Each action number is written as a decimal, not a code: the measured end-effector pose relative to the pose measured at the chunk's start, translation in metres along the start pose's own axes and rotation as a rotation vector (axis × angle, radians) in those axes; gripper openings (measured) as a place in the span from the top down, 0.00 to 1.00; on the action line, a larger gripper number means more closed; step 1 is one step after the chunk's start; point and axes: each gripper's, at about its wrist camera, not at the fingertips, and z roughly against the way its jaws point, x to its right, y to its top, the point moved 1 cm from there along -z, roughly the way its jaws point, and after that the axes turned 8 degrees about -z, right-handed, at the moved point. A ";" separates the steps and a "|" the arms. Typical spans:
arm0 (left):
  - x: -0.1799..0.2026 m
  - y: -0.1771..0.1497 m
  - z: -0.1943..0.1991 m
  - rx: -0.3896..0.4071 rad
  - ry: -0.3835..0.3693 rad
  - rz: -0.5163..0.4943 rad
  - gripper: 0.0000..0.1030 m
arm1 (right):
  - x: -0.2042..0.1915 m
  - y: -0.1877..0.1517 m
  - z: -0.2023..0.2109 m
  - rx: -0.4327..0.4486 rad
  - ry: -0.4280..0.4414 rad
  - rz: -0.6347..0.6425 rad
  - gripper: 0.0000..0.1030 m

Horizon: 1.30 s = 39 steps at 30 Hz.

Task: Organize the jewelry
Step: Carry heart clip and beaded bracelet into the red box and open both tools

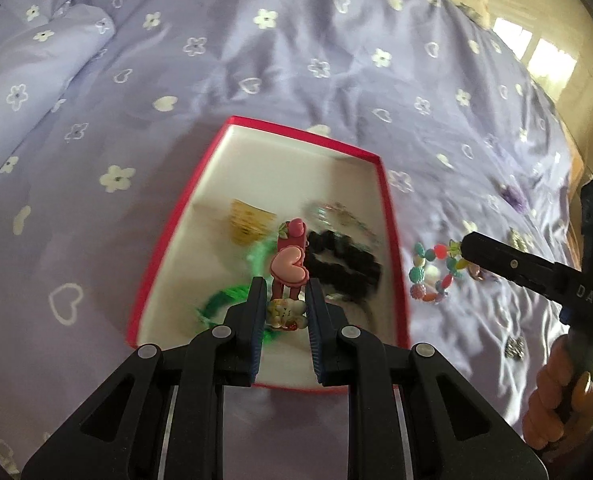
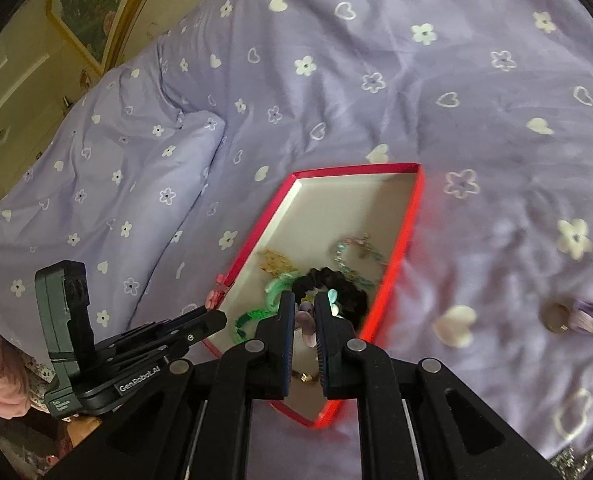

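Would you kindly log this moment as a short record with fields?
surface: purple bedspread
container: red box, open, white inside
in box: black scrunchie, green hair tie, yellow clip
left gripper: shut on pink hair clip, above box
right gripper: shut on bead bracelet

My left gripper point(image 1: 286, 292) is clamped on a hair clip point(image 1: 288, 264), fingers nearly parallel. My right gripper point(image 2: 305, 312) is pinched on a bead bracelet point(image 2: 308, 322), angled downward, beside the left.
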 end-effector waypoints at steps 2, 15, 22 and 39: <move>-0.007 0.003 -0.004 -0.004 0.013 0.005 0.83 | -0.004 0.004 -0.009 -0.010 0.008 -0.001 0.91; -0.035 0.023 -0.048 -0.077 0.088 0.008 0.83 | -0.013 0.026 -0.066 -0.048 0.014 -0.014 0.91; -0.039 0.019 -0.067 -0.109 0.104 0.020 0.83 | 0.012 0.019 -0.090 -0.089 -0.058 -0.042 0.91; -0.038 0.014 -0.086 -0.148 0.132 0.041 0.83 | 0.030 0.012 -0.102 -0.134 -0.153 -0.035 0.90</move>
